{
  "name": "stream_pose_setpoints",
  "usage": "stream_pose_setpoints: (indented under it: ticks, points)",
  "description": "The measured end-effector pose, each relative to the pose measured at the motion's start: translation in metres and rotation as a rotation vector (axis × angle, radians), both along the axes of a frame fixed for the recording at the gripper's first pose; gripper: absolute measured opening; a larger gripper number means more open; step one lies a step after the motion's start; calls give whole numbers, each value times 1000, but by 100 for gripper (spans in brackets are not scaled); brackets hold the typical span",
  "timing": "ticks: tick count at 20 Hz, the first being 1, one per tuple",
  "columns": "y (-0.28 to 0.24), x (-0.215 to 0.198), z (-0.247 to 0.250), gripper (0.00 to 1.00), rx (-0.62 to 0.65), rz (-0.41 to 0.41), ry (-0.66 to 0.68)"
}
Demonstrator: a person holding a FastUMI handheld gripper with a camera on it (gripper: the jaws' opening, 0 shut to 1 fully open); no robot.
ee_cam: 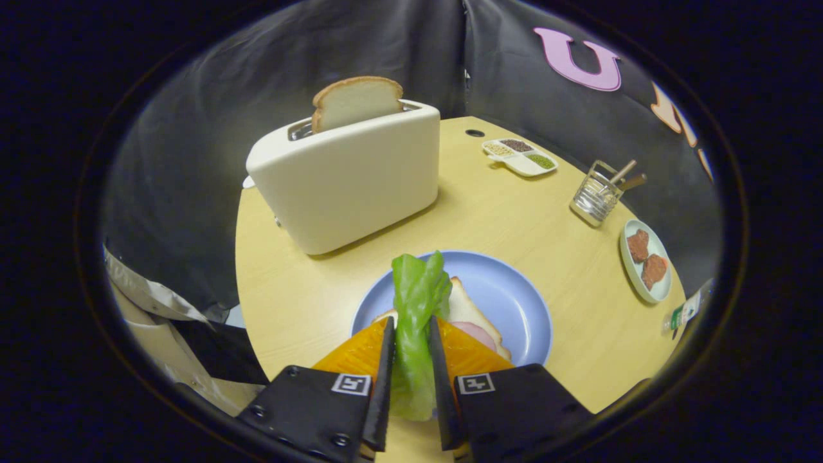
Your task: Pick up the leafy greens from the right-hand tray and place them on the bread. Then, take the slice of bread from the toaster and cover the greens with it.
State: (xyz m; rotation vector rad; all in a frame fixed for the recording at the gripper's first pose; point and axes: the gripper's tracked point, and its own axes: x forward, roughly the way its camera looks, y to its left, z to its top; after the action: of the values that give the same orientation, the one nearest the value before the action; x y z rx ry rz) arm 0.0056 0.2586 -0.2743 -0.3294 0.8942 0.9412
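In the gripper view, low centre of the frame, my gripper [411,334] is closed on the leafy greens [416,302], both fingers pressing a bunched leaf that stands up between them and pokes out ahead of the tips. Just beyond and beneath the fingers, in the lower middle of the frame, sits the blue plate [514,289] on the round wooden table [289,289]; on it lies a slice of bread [468,310] with what looks like a pink slice of meat [477,333] on top, partly hidden by the right finger. I judge the first step to be in hand: the greens are carried over the plate but not yet laid on the bread. The next move calls for lowering the leaf onto that slice, a little right of where it hangs, and then letting the fingers part. In the upper left centre, the cream toaster [350,180] stands beyond the plate, with the second bread slice [357,99] upright in its slot, waiting for the covering step.
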Motion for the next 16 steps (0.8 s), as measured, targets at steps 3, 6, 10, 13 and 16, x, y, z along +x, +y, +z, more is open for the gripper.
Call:
stream_pose_setpoints:
  ticks: [3,6,10,13,16]
  points:
    - [-2,3,-6,58,-21,-4,-3]
    - [0,3,-9,74,-26,-6,1]
    - [2,3,-4,95,-18,-20,-6]
    - [3,5,7,100,-10,-36,-17]
    - [12,7,31,100,27,-56,-33]
